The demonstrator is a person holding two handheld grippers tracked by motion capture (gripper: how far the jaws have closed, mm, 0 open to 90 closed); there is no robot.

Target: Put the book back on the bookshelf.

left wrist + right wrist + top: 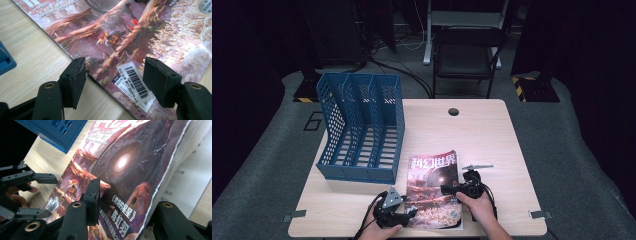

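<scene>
High view looks down from above on the table (492,130); both gripper views sit right behind their claws, inches off the same magazine (140,37).

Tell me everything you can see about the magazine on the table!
The magazine lies near the front of the wooden table, right of the blue file rack. Its glossy paper cover shows a glowing ring, reddish creatures and big white Chinese letters, with a barcode sticker near one corner. The right tool straddles its page edge, lifting the cover off the pages. The left tool hovers open over the barcode corner.
</scene>
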